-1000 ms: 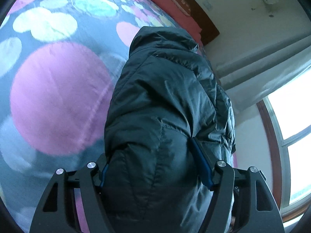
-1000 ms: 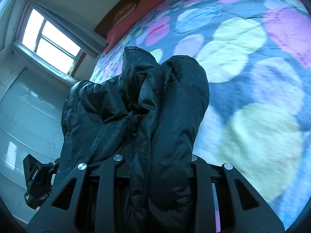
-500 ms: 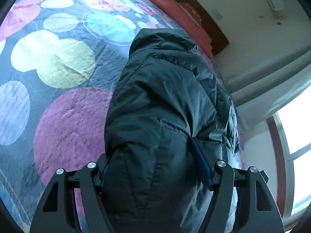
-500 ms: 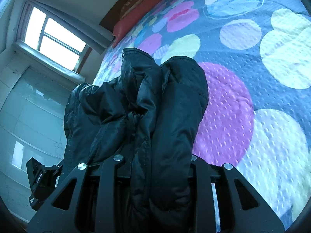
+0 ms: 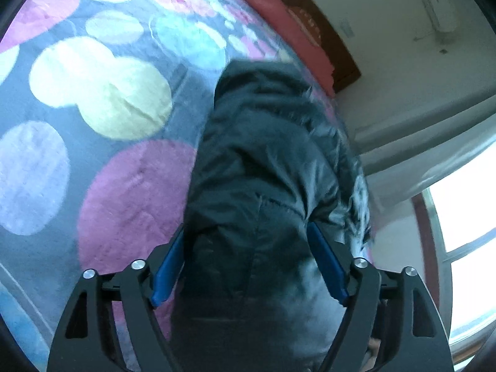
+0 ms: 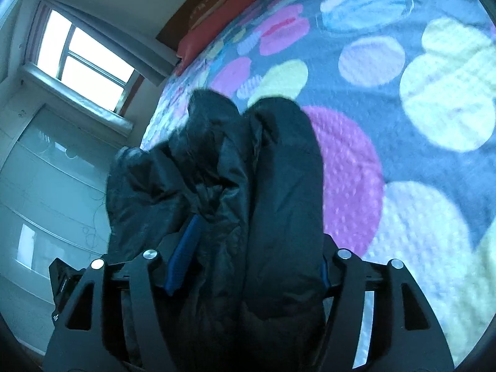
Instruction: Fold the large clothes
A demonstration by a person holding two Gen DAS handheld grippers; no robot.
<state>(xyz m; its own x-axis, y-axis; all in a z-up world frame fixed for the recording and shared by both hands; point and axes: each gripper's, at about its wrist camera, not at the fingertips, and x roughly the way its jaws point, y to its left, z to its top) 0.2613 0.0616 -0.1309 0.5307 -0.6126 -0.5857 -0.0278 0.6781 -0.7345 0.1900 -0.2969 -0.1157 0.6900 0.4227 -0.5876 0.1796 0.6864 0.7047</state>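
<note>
A black puffy jacket (image 5: 263, 155) hangs bunched over the bed and lies between the fingers of my left gripper (image 5: 246, 229). Those jaws are opening: both blue pads (image 5: 169, 266) show and stand slightly off the fabric. In the right wrist view the same jacket (image 6: 279, 170) hangs in thick folds through my right gripper (image 6: 259, 241). Its jaws are opening too. The left blue pad (image 6: 186, 248) stands clear of the cloth, while the right pad is mostly hidden behind the jacket.
The bed cover (image 5: 93, 93) with large coloured circles spreads under the jacket (image 6: 418, 93). A red pillow (image 5: 279, 21) lies against a brown headboard. A window (image 6: 80, 52) and pale wardrobe doors (image 6: 46, 170) are at the bedside. The other gripper's body (image 6: 62, 279) shows low left.
Both grippers carried the jacket along over the bed cover. Both pairs of jaws have spread, the right one widely, and blue pads that were buried in fabric now show.
</note>
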